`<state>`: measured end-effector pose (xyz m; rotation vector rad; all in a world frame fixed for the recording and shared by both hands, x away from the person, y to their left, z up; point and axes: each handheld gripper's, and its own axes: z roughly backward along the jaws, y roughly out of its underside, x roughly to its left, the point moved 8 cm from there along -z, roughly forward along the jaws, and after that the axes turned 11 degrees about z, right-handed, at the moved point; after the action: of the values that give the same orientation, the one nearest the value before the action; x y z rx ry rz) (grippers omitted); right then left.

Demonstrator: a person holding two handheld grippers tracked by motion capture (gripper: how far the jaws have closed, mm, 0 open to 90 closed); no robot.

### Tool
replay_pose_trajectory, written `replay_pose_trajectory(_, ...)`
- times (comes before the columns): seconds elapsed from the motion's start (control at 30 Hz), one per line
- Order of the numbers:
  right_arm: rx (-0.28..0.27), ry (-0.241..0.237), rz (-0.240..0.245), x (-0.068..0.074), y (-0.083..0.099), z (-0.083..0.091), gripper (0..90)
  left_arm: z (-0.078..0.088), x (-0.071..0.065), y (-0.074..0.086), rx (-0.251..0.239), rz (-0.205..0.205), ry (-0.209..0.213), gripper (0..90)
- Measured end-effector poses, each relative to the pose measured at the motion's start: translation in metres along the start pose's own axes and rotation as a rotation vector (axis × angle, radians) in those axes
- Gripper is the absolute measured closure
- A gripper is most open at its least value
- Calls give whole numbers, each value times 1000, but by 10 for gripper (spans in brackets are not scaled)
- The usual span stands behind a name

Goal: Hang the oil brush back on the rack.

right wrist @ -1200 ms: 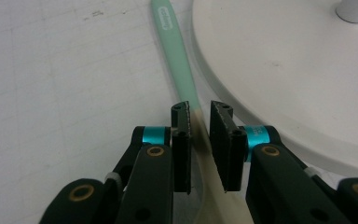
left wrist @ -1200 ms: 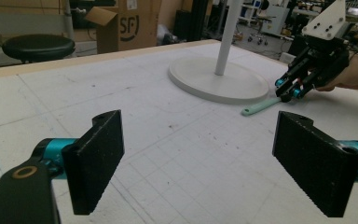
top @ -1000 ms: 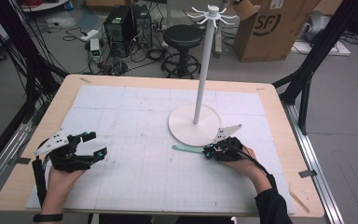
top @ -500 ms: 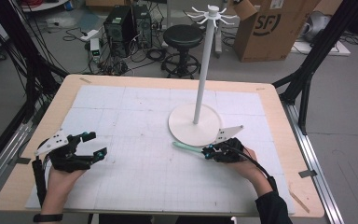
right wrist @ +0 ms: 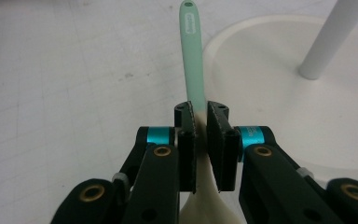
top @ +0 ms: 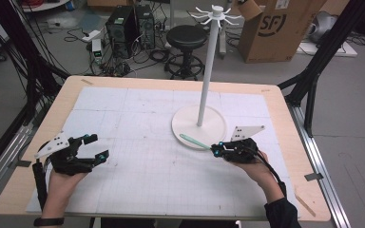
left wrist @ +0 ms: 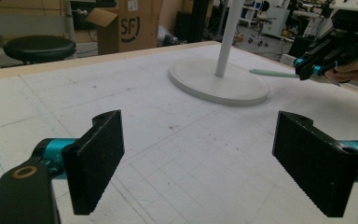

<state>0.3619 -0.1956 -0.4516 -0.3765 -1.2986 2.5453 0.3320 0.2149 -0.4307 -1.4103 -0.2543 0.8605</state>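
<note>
Left gripper (top: 93,148): we log it near the table's left front corner, jaws spread wide with nothing between the pads (left wrist: 95,156), resting low over the white gridded mat (top: 138,185).

Right gripper (top: 217,149): we log it at the right front of the mat, jaws clamped on a spoon-like utensil (top: 193,140); in the right gripper view the pads (right wrist: 186,144) pinch it where the pale bowl end meets the green handle (right wrist: 192,56).

Utensil, position: held clear of the mat, handle tip reaching over the near-left rim of the stand's base (top: 190,133).

Utensil, long axis: we read it as running straight out from the right jaws, away from the holding hand, toward the left and slightly far side of the table; the hanging hole sits at the far tip (right wrist: 189,5).

Nearer hand: the right; the left is well apart from utensil and stand.

Stand (top: 207,71): white pole on a round base just beyond the right gripper, hooks (top: 217,13) radiating at the top, high above the utensil.

Coming move, our judgement: lift, carrying the holed tip up to a hook.
</note>
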Motion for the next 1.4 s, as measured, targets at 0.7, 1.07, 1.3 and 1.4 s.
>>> replay_pose_trajectory(0.7,-113,154,-35,-23,-42,93,832,4,0,-2,-5,5,3,164)
replay_pose_trajectory(1.07,-156,258,-22,-40,-76,156,832,4,0,-1,0,4,5,165)
replay_pose_trajectory(1.3,-175,301,-7,-47,-101,185,831,4,0,-1,1,4,8,165)
replay_pose_trajectory(1.4,-176,321,1,-50,-110,195,831,4,0,-1,2,5,11,165)
